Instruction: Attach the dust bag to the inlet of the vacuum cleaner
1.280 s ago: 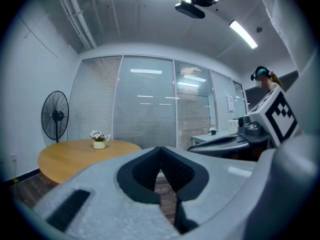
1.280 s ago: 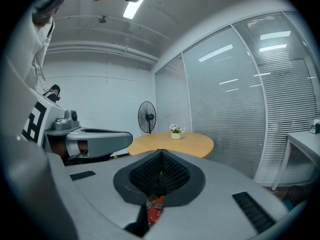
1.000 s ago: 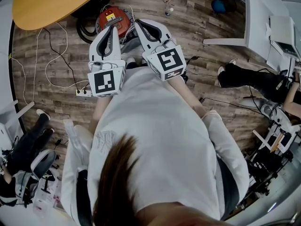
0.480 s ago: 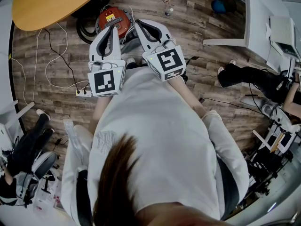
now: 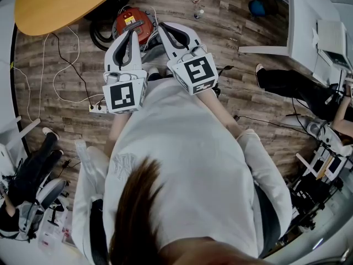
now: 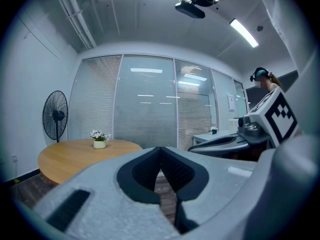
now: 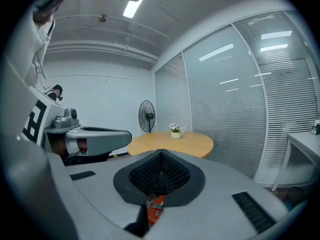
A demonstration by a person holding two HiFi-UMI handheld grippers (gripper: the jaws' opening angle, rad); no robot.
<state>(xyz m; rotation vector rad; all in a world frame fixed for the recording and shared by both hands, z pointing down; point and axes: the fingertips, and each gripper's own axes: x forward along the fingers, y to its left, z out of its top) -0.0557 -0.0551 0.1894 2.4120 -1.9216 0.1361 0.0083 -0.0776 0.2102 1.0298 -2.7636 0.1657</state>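
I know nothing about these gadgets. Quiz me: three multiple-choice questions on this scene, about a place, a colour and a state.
1. Where is the vacuum cleaner? A on the round table; B on the wooden floor; C on a desk.
2. What colour is its body? A red; B green; C yellow.
3. How are the left gripper and right gripper? A open wide; B shut on a bag; C shut, empty.
Answers: B, it sits on the planks; A, its shell shows red; C, each gripper view shows tips meeting, nothing between.
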